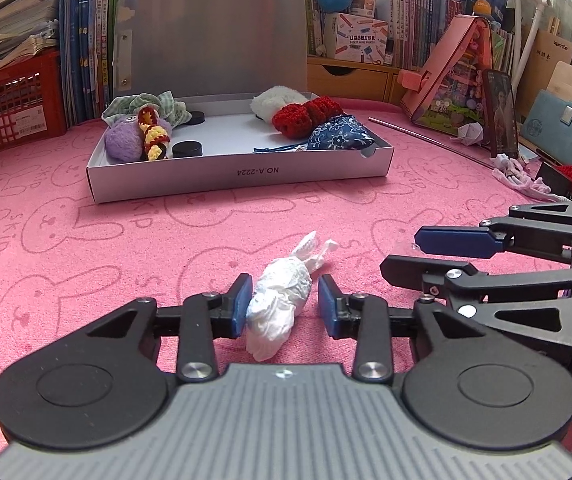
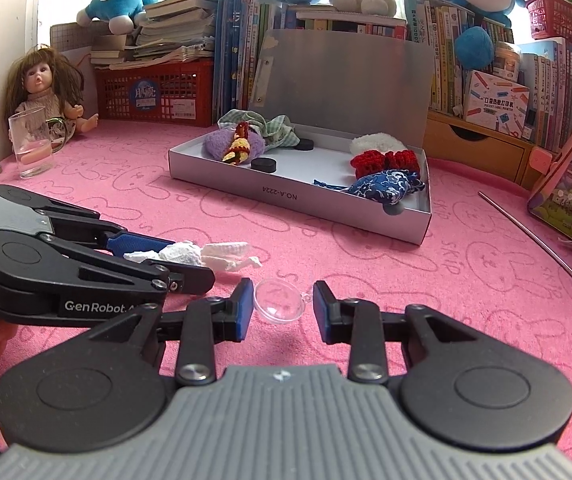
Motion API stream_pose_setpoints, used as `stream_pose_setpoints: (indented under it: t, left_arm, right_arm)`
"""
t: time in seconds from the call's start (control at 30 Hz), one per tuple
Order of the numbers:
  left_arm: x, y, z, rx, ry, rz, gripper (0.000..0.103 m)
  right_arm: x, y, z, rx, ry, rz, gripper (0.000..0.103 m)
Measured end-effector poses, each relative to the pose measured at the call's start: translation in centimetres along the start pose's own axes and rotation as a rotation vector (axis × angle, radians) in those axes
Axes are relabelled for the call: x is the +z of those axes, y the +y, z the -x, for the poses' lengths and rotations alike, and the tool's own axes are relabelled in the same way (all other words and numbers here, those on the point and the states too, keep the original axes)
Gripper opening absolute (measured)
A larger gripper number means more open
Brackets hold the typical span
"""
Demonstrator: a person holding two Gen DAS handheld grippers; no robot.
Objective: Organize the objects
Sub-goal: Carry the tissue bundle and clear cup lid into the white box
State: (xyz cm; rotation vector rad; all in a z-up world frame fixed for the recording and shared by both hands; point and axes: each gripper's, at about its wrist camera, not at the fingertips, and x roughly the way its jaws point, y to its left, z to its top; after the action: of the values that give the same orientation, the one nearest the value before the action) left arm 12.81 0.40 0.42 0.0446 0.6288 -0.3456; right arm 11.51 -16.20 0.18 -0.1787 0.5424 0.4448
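Two claws (image 1: 282,306) (image 2: 282,306), one tissue wad (image 1: 278,312), one clear shell (image 2: 278,302)

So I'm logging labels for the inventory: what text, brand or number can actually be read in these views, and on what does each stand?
"NO.A-2224", printed upside down: front wall of the white box.
"GenRobot": side of the left gripper.
"SKIP": repeated among the rabbit outlines on the pink tablecloth.
"POCKET LABEL PRINTER": white printer carton on the shelf.
Book spines, the red crate's sticker and the other Chinese print: too small or blurred to read.
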Motion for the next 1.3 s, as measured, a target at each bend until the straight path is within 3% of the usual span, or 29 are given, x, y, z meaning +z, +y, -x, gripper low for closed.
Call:
stream_pose_setpoints:
  t: [0.1, 0.43, 0.73, 1.3]
  left_arm:
    - [0.1, 0.0, 0.0, -0.003, -0.002, 0.013, 0.034]
    - [1.9, 0.2, 1.0, 0.011, -0.059, 0.017, 0.034]
    - [5.8, 1.8, 0.4, 0.066, -0.119, 0.057, 0.034]
    - [11.2, 4.4, -5.8, 0.147, -0.141, 0.117, 0.034]
  right_arm:
    - [0.0, -0.1, -0.1, -0.001, -0.001, -0.004, 0.038]
    - [0.9, -0.4, -0.3, -0.02, -0.019, -0.018, 0.037]
    - [4.2, -2.0, -1.5, -0.046, -0.056, -0.068, 0.037]
    - [9.7, -4.6, -7.2, -0.041, -0.058, -0.136, 0.037]
